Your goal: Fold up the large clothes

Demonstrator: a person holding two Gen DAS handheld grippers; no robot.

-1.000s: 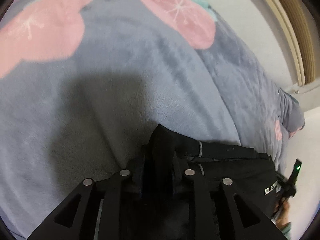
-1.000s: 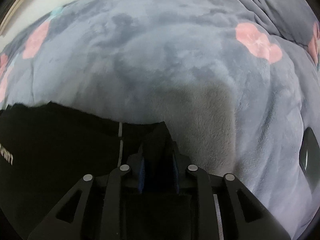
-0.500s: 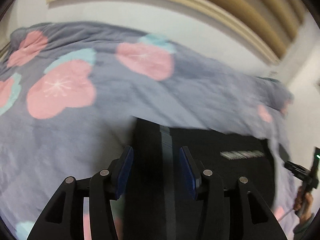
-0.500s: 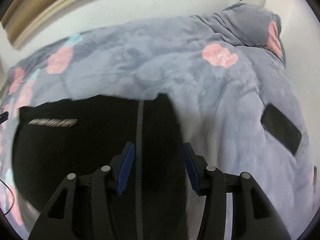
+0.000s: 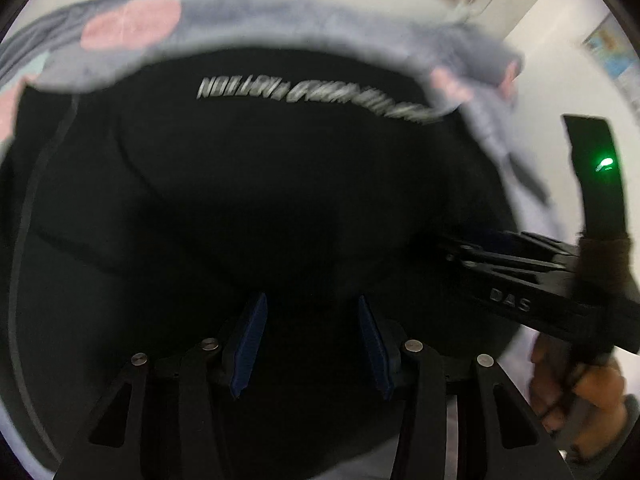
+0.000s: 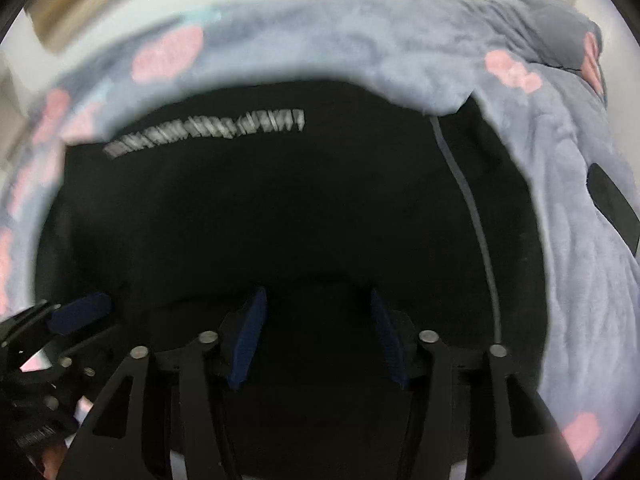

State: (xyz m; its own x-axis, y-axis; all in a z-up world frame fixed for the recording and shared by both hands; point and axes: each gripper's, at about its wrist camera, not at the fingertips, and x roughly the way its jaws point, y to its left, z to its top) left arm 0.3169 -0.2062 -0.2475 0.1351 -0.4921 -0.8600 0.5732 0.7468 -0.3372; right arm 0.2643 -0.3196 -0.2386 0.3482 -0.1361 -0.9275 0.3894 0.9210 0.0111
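Fold laid; our left gripper (image 5: 310,344) and right gripper (image 6: 318,340) jaws just opened, empty, above the black garment (image 5: 260,184). Next: regrip an edge.

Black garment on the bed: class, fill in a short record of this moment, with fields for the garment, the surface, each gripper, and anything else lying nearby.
garment: black garment with pale lettering and a grey stripe, lying spread out
surface: grey blanket with pink shapes
left gripper: open, jaws just opened, nothing between the fingers
right gripper: open, jaws just opened wider, nothing between the fingers
nearby: flat dark object on the blanket, right of the garment
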